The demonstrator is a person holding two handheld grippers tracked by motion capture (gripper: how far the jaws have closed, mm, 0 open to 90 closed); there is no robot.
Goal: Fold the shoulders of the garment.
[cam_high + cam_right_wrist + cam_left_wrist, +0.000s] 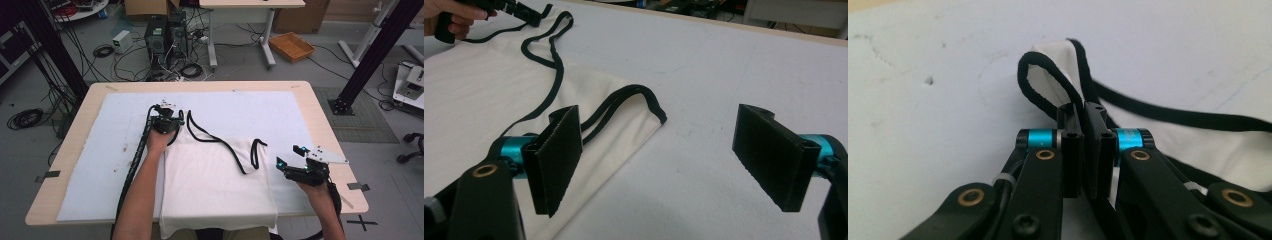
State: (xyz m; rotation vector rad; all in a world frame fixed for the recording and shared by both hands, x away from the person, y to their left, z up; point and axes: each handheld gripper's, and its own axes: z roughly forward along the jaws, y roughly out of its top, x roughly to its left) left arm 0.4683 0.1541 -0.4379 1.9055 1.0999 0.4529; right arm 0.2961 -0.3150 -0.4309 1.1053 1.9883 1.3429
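Clamping down hard, the left gripper [1083, 107] has its jaws pinched together on the black-trimmed shoulder strap [1048, 82] of a white tank top [217, 187], and in the left gripper view the strap loops up out of the jaws with white fabric showing inside the loop. Over on the other side, the right gripper [669, 160] is wide apart, jaws released and holding nothing, one pad hanging over the edge of the garment and the other over bare white mat.

From the high view, the left gripper [167, 120] sits at the top left corner of the tank top, gripped by the person's left hand [159, 141], forearm coming up from the bottom edge. The right gripper [295, 167], with its grey three-cornered plate on top, rests just beside the garment's right edge, near the second strap [257, 152], which lies folded flat on the fabric.

The tank top is spread across the middle of the white mat [100, 165], neckline trim [215, 140] curving in a black line between the two straps, hem hanging over the near edge of the bench [55, 165]. The mat covers most of the wooden bench top.

Beyond the bench, the floor carries tangled cables [170, 62], two computer towers [165, 35] and an orange tray [291, 46].
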